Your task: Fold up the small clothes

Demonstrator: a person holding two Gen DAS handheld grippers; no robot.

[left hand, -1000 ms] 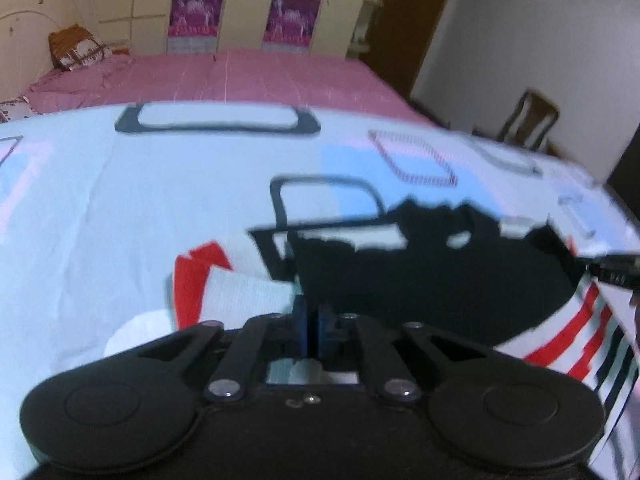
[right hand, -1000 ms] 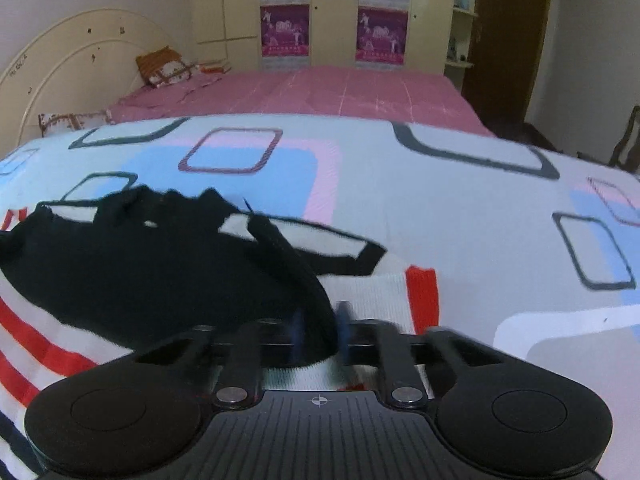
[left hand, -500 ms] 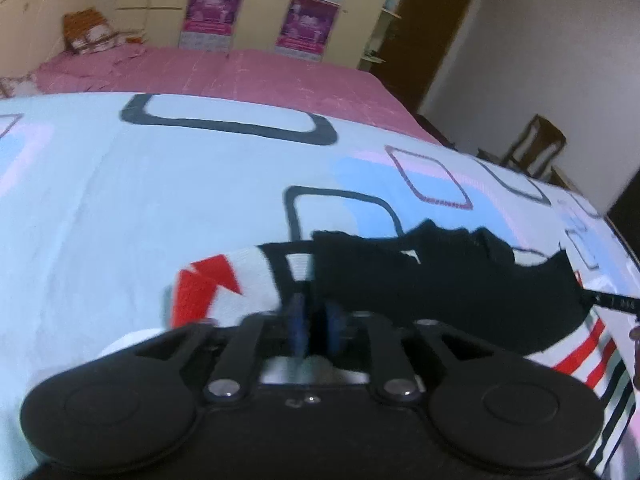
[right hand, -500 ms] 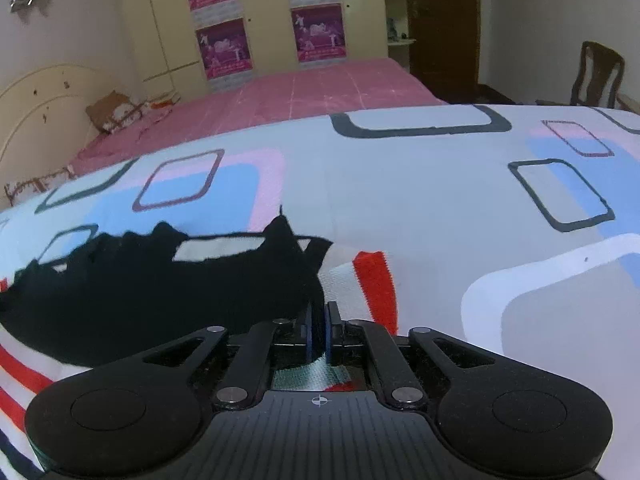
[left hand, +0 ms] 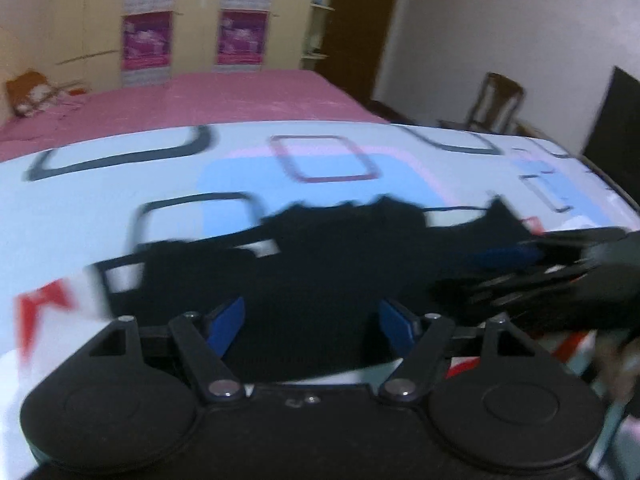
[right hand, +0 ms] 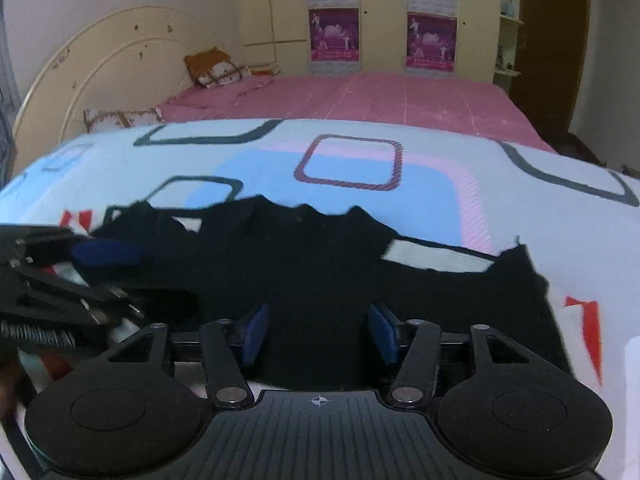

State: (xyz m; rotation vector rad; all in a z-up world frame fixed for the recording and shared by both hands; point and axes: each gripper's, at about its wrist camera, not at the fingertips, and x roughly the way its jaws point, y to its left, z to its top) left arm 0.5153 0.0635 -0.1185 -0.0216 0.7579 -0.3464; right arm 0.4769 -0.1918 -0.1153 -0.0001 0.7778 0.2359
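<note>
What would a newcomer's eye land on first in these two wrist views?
The black garment sprawled across the middle of the patterned bedsheet, with red and white striped cloth showing at its edges. In the foreground of each view sits a hand-held gripper, left and right, jaws apart over the black fabric after just opening. Behind lies a pink bed and purple posters on the cupboards.
</note>
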